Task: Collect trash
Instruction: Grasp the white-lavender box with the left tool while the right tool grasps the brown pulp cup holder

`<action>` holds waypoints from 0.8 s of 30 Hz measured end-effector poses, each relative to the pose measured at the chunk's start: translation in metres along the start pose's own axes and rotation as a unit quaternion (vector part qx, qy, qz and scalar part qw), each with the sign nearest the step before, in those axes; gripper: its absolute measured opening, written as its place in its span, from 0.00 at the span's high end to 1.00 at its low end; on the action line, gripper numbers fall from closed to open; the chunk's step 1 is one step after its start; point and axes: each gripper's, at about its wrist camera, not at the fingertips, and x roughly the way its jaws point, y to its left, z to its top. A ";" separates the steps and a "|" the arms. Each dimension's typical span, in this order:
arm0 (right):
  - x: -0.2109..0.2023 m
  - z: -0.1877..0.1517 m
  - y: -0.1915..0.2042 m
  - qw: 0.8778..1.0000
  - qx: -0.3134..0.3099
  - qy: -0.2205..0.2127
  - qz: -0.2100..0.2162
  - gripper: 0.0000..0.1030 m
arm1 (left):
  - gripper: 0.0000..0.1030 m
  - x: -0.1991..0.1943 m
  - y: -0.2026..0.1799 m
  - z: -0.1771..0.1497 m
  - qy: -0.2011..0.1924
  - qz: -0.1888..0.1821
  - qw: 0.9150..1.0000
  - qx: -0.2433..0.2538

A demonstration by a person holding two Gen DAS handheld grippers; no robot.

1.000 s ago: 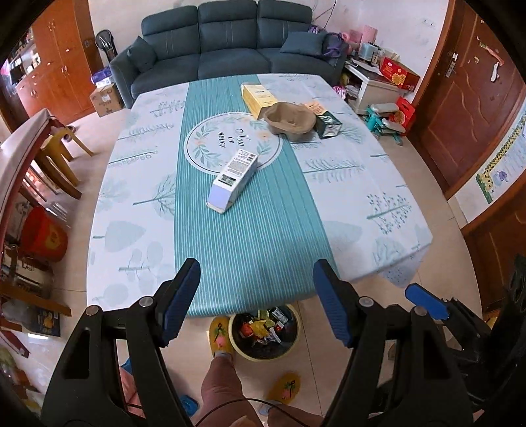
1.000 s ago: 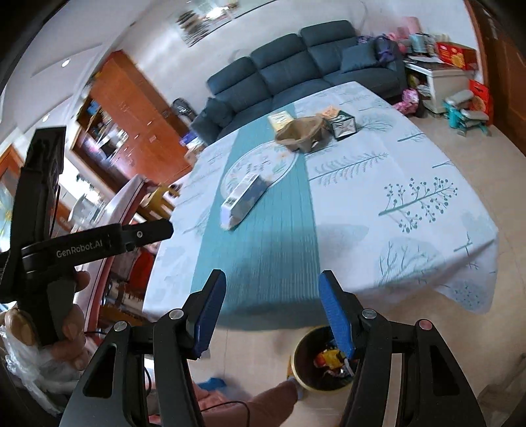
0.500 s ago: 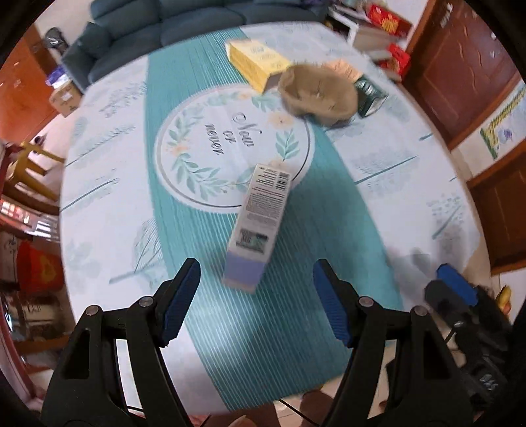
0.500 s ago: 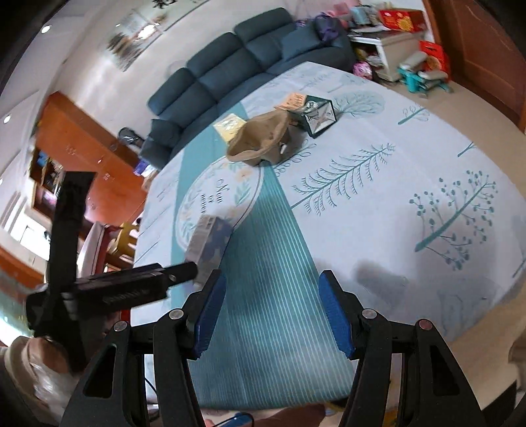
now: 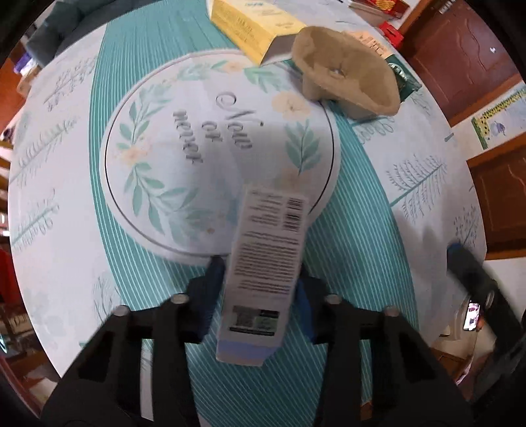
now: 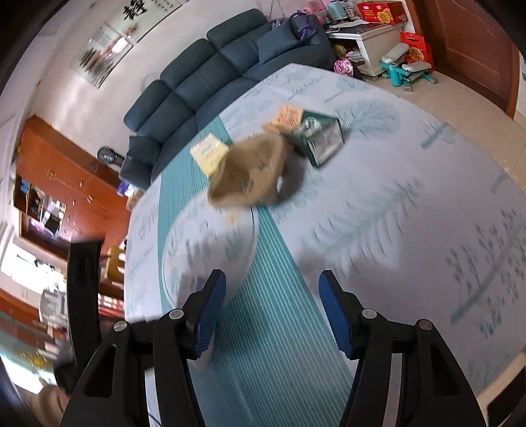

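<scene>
In the left wrist view, the left gripper [image 5: 259, 289] points steeply down at the table [image 5: 65, 249], its jaws closing around a long white carton [image 5: 266, 262] that lies on the teal striped runner [image 5: 355, 249] at the edge of the round floral print. The blue pads flank the carton's near half; whether they already press it cannot be told. Farther off lie a brown paper pulp tray [image 5: 348, 78], a yellow box [image 5: 253, 23] and a dark green box [image 5: 404, 78].

In the right wrist view, the right gripper [image 6: 273, 312] hovers over the runner with its jaws standing apart and nothing between them. The pulp tray, blurred, sits beyond it, touching the green box, with the yellow box behind. A dark blue sofa [image 6: 203, 75] stands past the table.
</scene>
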 end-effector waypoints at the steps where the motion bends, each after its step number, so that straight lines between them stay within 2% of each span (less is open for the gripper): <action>1: 0.005 0.009 0.002 1.000 0.006 -0.002 0.001 0.42 | 0.67 0.000 0.001 0.003 -0.001 -0.005 1.000 0.004; 8: 0.046 0.056 0.013 0.999 0.039 0.006 -0.017 0.42 | 0.67 -0.014 0.021 0.016 -0.021 -0.024 0.999 -0.012; 15: 0.078 0.084 0.012 0.996 0.080 0.009 -0.028 0.43 | 0.67 -0.032 0.045 0.035 -0.041 -0.030 0.998 -0.035; 18: 0.091 0.092 0.011 0.995 0.086 0.019 -0.041 0.53 | 0.67 -0.040 0.053 0.041 -0.049 -0.037 0.997 -0.050; 20: 0.099 0.093 0.013 0.995 0.082 0.029 -0.047 0.67 | 0.67 -0.045 0.060 0.048 -0.058 -0.039 0.996 -0.058; 22: 0.102 0.091 0.015 0.995 0.078 0.036 -0.054 0.75 | 0.67 -0.051 0.063 0.053 -0.064 -0.040 0.995 -0.065; 24: 0.101 0.086 0.013 0.995 0.082 0.039 -0.044 0.86 | 0.67 -0.054 0.065 0.056 -0.066 -0.041 0.995 -0.070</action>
